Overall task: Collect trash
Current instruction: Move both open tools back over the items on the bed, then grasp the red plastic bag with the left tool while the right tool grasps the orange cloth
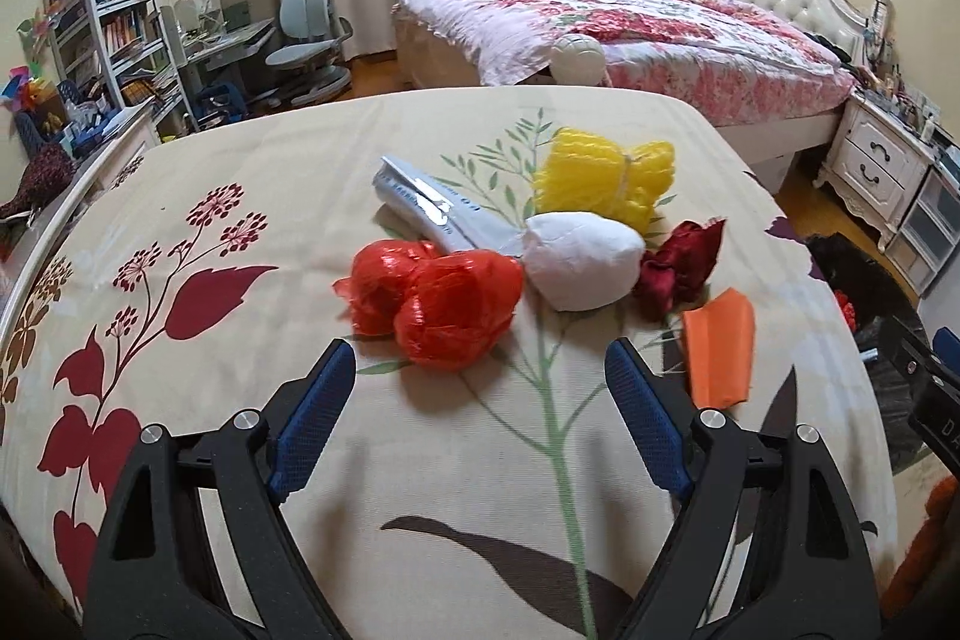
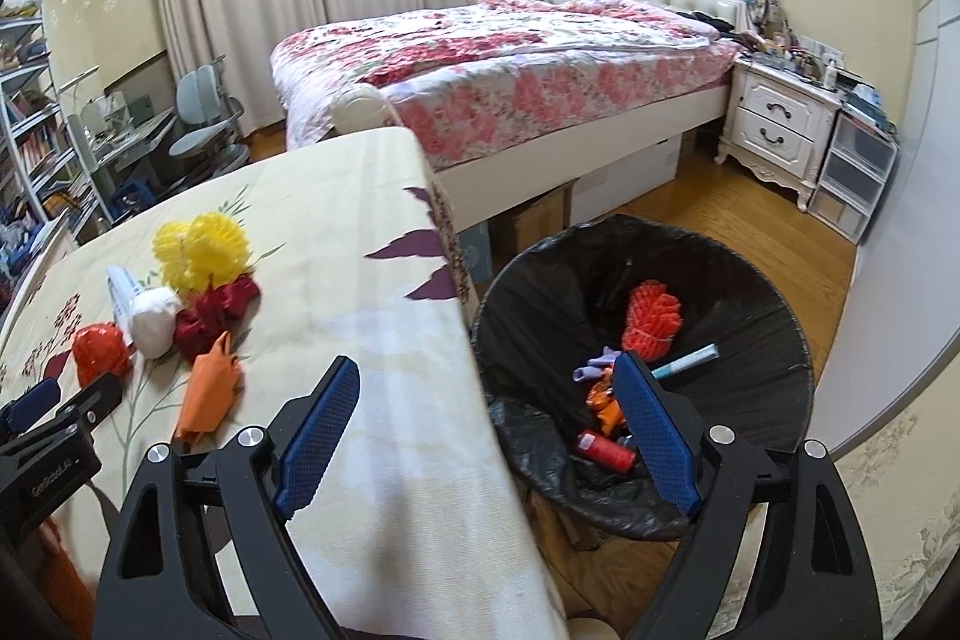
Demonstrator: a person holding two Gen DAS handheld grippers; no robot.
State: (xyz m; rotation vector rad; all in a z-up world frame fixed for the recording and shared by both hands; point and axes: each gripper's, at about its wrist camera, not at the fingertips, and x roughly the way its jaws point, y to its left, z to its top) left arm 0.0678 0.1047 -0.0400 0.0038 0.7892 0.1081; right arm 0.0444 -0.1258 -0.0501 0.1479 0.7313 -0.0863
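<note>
Floral tablecloth [image 1: 456,460] by bed [image 1: 630,34]

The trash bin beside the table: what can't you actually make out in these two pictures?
- Trash bin, right wrist view: the right tool covers part of the contents; the small orange wrappers are unreadable.
- Same bin, left wrist view: only a dark sliver shows; the table edge hides the rest.
- Silver packet: print blurred, partly under the white wad.
- Left tool, right wrist view: cut off by the frame edge.
</note>
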